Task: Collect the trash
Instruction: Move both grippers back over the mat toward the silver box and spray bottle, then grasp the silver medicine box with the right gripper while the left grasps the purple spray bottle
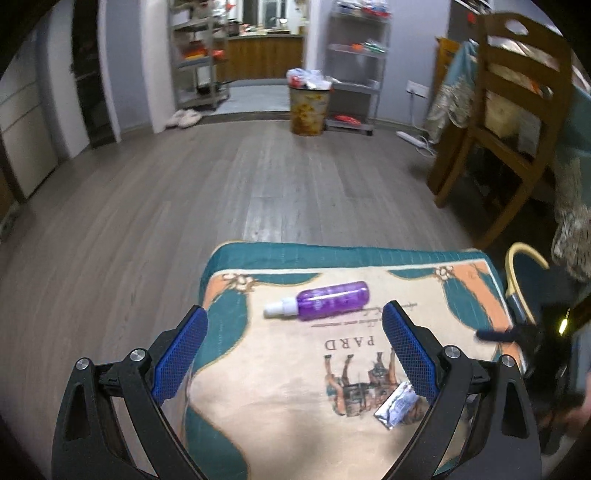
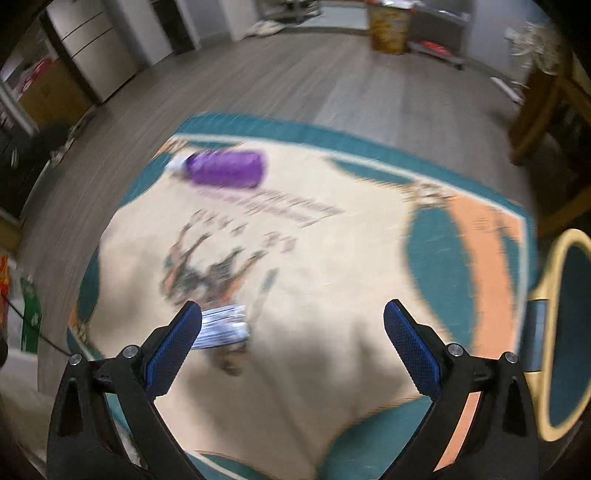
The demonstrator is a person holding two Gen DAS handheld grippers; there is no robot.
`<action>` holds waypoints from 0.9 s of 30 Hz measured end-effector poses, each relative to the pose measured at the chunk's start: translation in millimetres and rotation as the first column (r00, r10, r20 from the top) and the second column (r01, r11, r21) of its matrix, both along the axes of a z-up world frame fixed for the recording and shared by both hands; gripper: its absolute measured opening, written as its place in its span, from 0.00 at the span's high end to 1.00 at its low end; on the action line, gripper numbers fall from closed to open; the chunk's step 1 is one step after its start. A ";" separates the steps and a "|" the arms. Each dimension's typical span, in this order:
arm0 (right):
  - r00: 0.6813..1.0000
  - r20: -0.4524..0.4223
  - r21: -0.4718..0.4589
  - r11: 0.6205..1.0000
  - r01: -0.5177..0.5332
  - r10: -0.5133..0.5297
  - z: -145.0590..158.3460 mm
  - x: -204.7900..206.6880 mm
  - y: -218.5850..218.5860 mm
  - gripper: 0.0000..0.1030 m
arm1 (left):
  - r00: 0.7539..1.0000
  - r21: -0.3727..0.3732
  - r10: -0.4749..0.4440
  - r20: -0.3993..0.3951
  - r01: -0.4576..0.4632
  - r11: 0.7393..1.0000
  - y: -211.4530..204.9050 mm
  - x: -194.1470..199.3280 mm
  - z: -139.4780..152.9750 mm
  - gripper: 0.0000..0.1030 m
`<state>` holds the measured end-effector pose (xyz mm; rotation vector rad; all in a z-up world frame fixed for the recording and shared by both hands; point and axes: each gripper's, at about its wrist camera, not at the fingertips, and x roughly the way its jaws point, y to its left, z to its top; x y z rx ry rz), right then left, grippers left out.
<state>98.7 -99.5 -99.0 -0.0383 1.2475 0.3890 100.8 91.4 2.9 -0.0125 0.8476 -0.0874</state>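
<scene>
A purple bottle (image 1: 320, 300) with a white cap lies on its side on a cloth-covered stool (image 1: 280, 387); the right wrist view shows the bottle (image 2: 225, 169) blurred at the far left of the cloth (image 2: 332, 295). A silver foil wrapper (image 1: 396, 405) lies near the right finger (image 1: 408, 350) of my left gripper (image 1: 294, 314), which is open above the cloth, just short of the bottle. My right gripper (image 2: 293, 308) is open too, and the wrapper (image 2: 223, 326) lies by its left finger (image 2: 173, 347). A full yellow trash bin (image 1: 308, 105) stands far across the floor.
A wooden chair (image 1: 506, 122) and a draped table stand on the right. Metal shelves (image 1: 354, 66) flank the bin (image 2: 388, 27), with slippers (image 1: 183, 119) at the left. A yellow-rimmed teal seat (image 2: 569, 332) is beside the stool. Grey wood floor (image 1: 184, 192) lies between stool and bin.
</scene>
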 end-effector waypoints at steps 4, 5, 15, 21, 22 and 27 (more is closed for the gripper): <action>0.996 -0.010 -0.014 0.996 -0.087 0.087 -11.6 -10.3 33.7 0.06 | 1.000 -0.012 0.027 0.006 -0.027 1.000 12.2 -0.2 2.8 0.08; 0.994 -0.012 -0.027 0.993 -0.113 0.113 -15.6 -14.0 42.1 0.06 | 1.000 -0.019 0.031 0.003 -0.031 0.999 15.0 0.3 3.0 0.08; 0.981 -0.028 -0.108 0.975 -0.196 0.194 -35.3 -26.2 59.2 0.39 | 0.998 -0.038 0.046 -0.035 -0.048 0.998 21.5 2.7 -5.2 0.08; 0.984 -0.022 -0.093 0.979 -0.181 0.179 -32.8 -28.2 48.9 0.44 | 0.998 -0.008 0.038 -0.050 -0.039 0.999 15.1 7.4 -11.8 0.08; 0.985 -0.022 -0.088 0.981 -0.174 0.172 -30.3 -27.7 44.1 0.44 | 0.998 -0.004 0.037 -0.053 -0.037 0.999 13.3 8.3 -13.3 0.08; 0.994 -0.003 -0.035 0.994 -0.108 0.108 -9.4 -16.4 11.3 0.44 | 0.995 0.061 -0.069 -0.077 0.074 0.995 -0.4 23.5 -25.5 0.08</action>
